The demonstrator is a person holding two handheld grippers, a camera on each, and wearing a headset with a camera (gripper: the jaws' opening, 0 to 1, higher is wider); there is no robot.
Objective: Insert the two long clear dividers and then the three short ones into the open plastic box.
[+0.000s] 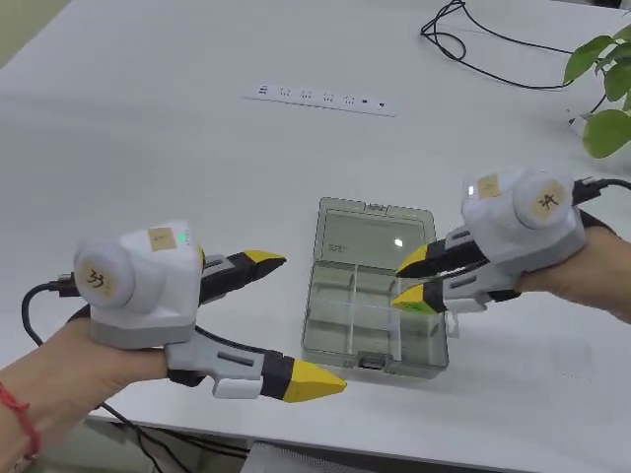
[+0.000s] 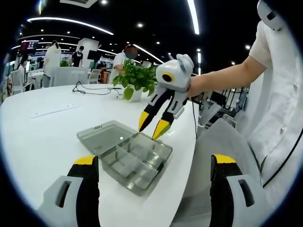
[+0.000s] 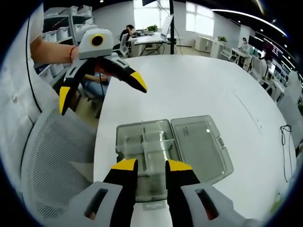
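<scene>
The big white desk (image 1: 148,118) lies under everything. On it, close to you, sits the clear plastic box (image 1: 312,330). It is open, and its lid (image 1: 375,232) lies flat at 12 o'clock from the base. Your left gripper (image 1: 308,322) hangs in the air at 8 o'clock from the box. Its jaws are spread wide and hold nothing. Your right gripper (image 1: 397,286) comes in from 3 o'clock, with its yellow tips over the right side of the box. Its jaws are only a little bit apart, and you can see nothing between them. A green plant (image 1: 606,89) stands far off at 2 o'clock. A white power strip (image 1: 320,99) lies at 11 o'clock, and a black cable (image 1: 441,41) curls at 1 o'clock. Clear dividers (image 1: 357,296) stand inside the box and cut it into small rooms.
</scene>
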